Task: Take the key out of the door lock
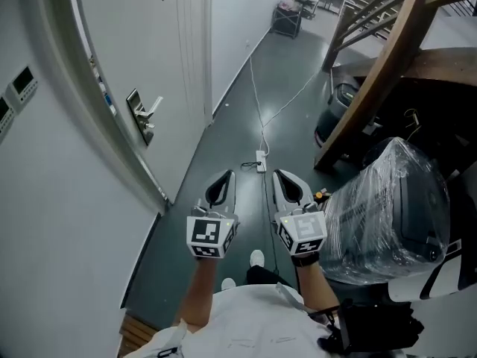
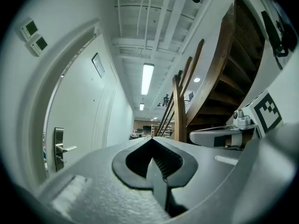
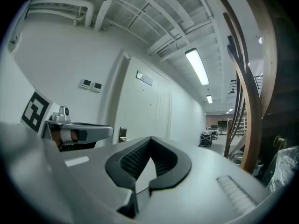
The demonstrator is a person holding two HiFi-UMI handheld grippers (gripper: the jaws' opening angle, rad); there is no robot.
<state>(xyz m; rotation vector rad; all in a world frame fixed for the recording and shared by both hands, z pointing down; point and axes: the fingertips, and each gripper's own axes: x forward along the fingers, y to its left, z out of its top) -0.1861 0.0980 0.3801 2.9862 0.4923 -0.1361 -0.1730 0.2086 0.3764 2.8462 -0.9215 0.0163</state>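
The door (image 1: pixel 149 43) stands on the left, with a steel lock plate (image 1: pixel 139 113) and lever handle. A small metal piece that may be the key (image 1: pixel 147 131) juts out below the lever; it is too small to tell. The plate (image 2: pixel 58 147) also shows at the left in the left gripper view, and the plate (image 3: pixel 123 134) shows small in the right gripper view. My left gripper (image 1: pixel 226 177) and right gripper (image 1: pixel 282 176) hang side by side over the dark floor, well short of the door. Both have their jaws shut with nothing between them.
A plastic-wrapped chair (image 1: pixel 395 207) stands close on my right, under a wooden staircase (image 1: pixel 387 66). A power strip (image 1: pixel 261 159) with a white cable lies on the floor ahead. Wall control panels (image 1: pixel 19 86) sit left of the door frame. A cart (image 1: pixel 287 17) stands far down the corridor.
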